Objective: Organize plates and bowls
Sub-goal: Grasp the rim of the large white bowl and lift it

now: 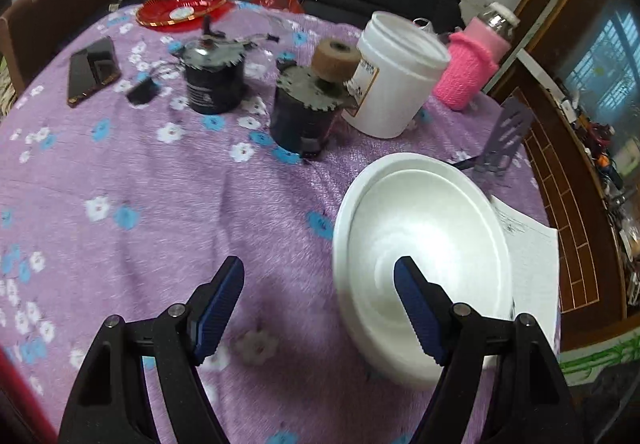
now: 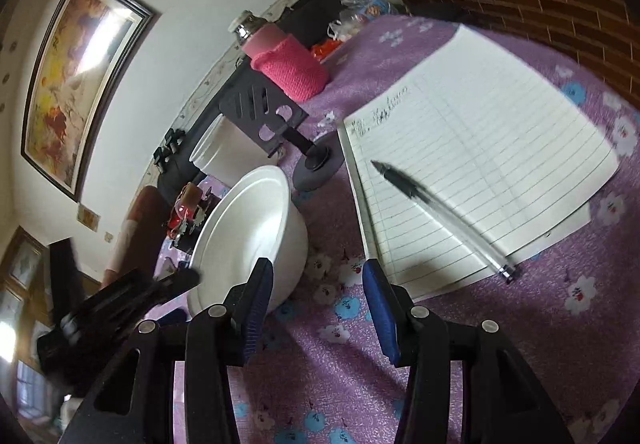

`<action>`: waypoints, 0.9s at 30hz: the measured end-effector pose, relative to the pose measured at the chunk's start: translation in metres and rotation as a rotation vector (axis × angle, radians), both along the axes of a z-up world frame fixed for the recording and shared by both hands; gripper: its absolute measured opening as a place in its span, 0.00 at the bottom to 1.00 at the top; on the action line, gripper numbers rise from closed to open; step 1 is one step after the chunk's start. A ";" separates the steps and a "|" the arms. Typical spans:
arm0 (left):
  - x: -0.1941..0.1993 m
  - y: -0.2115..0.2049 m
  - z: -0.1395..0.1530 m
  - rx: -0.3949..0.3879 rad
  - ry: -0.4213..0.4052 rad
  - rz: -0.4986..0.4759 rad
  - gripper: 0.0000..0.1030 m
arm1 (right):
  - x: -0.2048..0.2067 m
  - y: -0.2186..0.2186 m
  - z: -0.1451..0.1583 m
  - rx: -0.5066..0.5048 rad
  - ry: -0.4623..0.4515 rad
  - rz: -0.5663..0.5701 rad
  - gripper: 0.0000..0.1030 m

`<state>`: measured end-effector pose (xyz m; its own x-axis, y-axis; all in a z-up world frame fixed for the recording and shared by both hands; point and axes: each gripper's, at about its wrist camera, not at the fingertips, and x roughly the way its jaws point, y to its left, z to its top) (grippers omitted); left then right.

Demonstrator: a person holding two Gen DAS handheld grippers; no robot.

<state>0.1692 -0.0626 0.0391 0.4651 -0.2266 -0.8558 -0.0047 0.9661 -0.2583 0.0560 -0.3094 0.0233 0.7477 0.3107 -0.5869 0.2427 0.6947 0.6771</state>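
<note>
A white bowl (image 1: 424,244) stands on the purple flowered cloth at the right of the left wrist view. My left gripper (image 1: 320,268) is open above it. Its right finger hangs over the bowl's inside, its left finger over bare cloth, and the bowl's left rim lies between them, untouched. In the right wrist view the same bowl (image 2: 248,228) sits just beyond my right gripper (image 2: 316,268), off its left finger. That gripper is open with only cloth between its pads. A red gold-rimmed plate (image 1: 182,5) lies at the table's far edge.
Two dark motors (image 1: 214,77) (image 1: 304,115), a white tub (image 1: 396,79), a pink-sleeved bottle (image 1: 472,59), a phone (image 1: 92,69) and a grey stand (image 1: 504,135) crowd the far side. A lined notebook (image 2: 480,163) with a pen (image 2: 440,215) lies right of the bowl.
</note>
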 end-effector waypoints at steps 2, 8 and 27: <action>0.006 -0.006 -0.007 0.015 0.026 -0.009 0.64 | 0.003 0.002 -0.001 -0.008 0.004 0.006 0.49; -0.002 -0.014 -0.017 -0.010 0.098 -0.121 0.09 | 0.010 0.007 -0.008 0.008 0.019 0.038 0.51; -0.039 0.016 -0.013 -0.014 0.089 -0.097 0.30 | 0.014 0.044 -0.012 0.018 0.051 0.187 0.21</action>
